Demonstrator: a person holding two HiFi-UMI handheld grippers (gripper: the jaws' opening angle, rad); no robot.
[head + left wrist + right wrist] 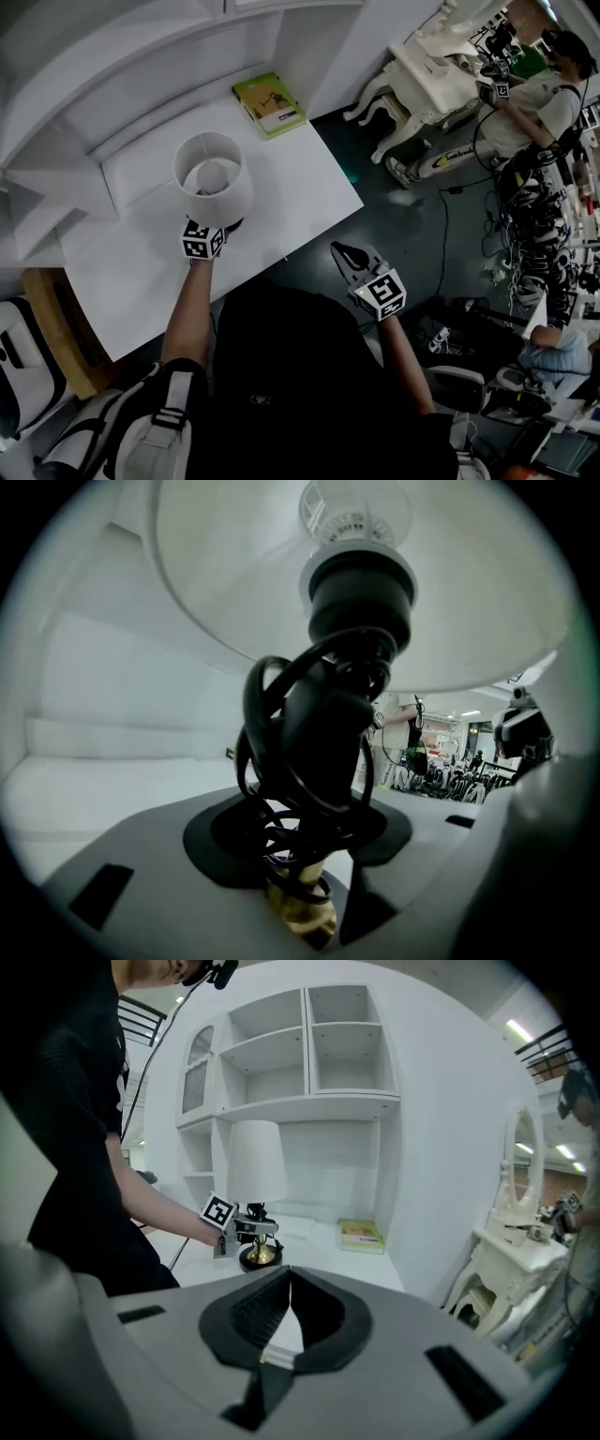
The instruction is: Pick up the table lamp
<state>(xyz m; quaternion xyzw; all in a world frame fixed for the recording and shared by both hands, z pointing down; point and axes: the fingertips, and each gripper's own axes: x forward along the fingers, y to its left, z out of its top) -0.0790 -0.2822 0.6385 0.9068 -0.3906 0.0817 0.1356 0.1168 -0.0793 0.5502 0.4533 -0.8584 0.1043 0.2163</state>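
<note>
Table lamp [214,178] stands on the white desk [309,187] in the upper left of the head view, and the left gripper [309,874] has it by the stem. In the left gripper view the two dark pads sit against the brass stem [305,913] low in the frame, one on either side, pinching it along with the coil of black cord [267,780] wound round it. Above the grip the black bulb socket [361,588] rises into the white shade [234,564], which fills the top of that view.

The right gripper [342,251] hangs off the desk's near edge, right of centre in the head view, well apart from the lamp. Its pads are pressed together at the tips with nothing between them.

From the right gripper view, the lamp is left of centre, with its round dark base [255,1263] flat on the desk.

A green book [269,103] lies at the far end of the desk, towards the top centre of the head view. White shelves [309,1054] rise behind the desk. A white dressing table [431,75] and a person [534,103] are at the upper right.
</note>
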